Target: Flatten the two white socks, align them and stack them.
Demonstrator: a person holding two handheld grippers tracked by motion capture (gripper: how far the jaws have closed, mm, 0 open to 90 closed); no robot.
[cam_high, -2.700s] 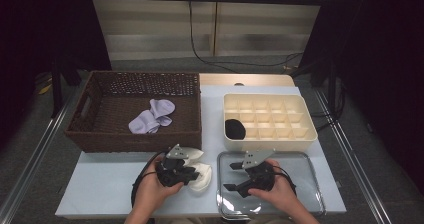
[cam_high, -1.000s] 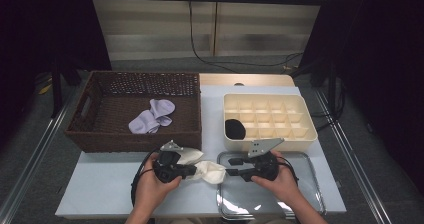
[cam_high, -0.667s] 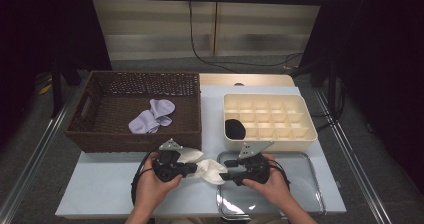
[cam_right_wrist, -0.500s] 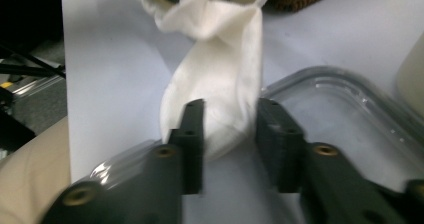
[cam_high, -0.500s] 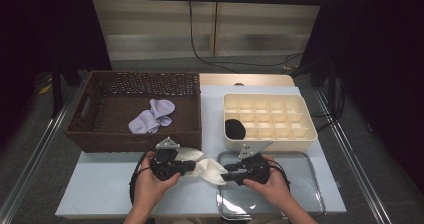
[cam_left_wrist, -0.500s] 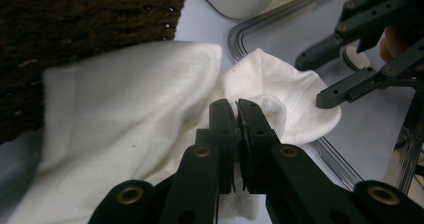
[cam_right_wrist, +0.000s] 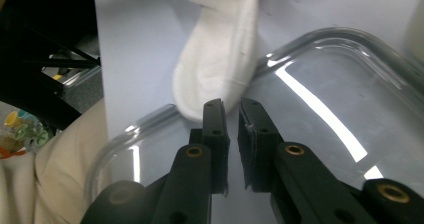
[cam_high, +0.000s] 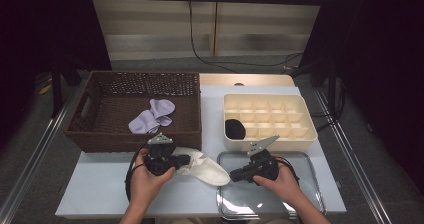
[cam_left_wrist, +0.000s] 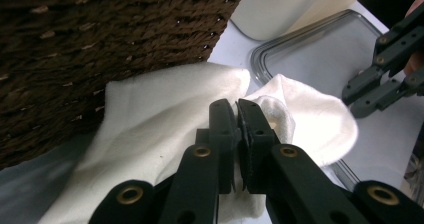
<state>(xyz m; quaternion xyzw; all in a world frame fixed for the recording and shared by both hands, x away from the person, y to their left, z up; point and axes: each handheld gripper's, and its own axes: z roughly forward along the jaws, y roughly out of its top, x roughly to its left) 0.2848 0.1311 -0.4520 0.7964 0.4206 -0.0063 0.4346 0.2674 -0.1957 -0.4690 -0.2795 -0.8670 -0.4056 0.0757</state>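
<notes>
The white sock [cam_high: 202, 167] lies flat on the pale table [cam_high: 100, 194], just in front of the brown wicker basket [cam_high: 95, 134], with its toe end draped over the left rim of the clear tray [cam_high: 305, 194]. It is a plain, soft, cream-white knit, rumpled and folded near the basket and smoother and rounded at the toe. In the left gripper view the cloth [cam_left_wrist: 165, 134] bunches in thick folds around the jaws. The left gripper [cam_high: 186, 159] has its jaws nearly together, pinching a fold of the sock at the cuff end. The right gripper [cam_high: 233, 176] sits over the tray with its tips just at the sock's toe; its jaws stand narrowly apart with nothing between them. The right gripper view shows the toe [cam_right_wrist: 220, 69] rounded, with a faint seam, resting on the tray's edge.
</notes>
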